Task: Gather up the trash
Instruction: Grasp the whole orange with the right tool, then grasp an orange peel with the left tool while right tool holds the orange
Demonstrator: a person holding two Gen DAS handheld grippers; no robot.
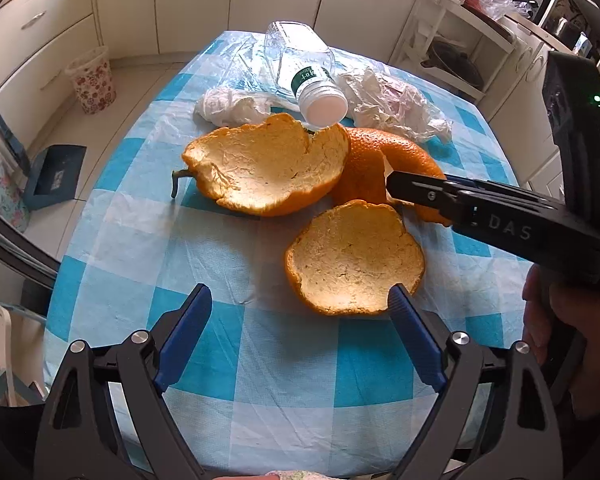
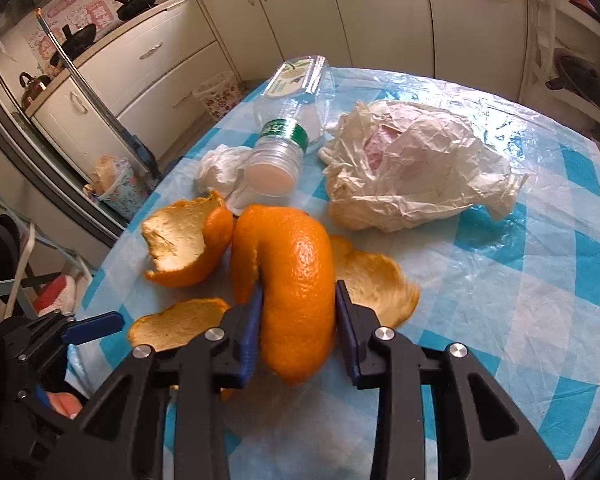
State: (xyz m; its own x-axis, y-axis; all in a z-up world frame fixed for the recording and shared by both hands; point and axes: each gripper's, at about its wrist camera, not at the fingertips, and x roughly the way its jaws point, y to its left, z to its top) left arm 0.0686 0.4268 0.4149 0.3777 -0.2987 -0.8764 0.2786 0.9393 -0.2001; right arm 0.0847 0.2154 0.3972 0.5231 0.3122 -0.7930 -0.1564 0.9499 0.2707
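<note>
A curled strip of orange peel (image 2: 295, 296) is being clenched between the blue pads of the right gripper (image 2: 297, 320), near the front of the checked table (image 2: 540, 320), with the pads pressing on both flanks of the curl. The peel is being judged light, leathery and springy, with a waxy outer skin that could slip, so a hold across the thick middle of the curl, as is being taken here, seems sound. The left gripper (image 1: 300, 312) is being held released, its jaws standing wide and empty, with a shallow cup of peel (image 1: 354, 258) lying just beyond its fingertips; that cup is best being pinched at its rim, since the pithy inside is dry and grippy. Farther on, a larger peel shell (image 1: 267, 164) with its stem is lying. Behind it, a clear plastic bottle (image 1: 300, 64) is lying on its side, light and apt to roll, flanked by a soft crumpled tissue (image 1: 231, 106) and a crinkled plastic bag (image 1: 392, 104).
</note>
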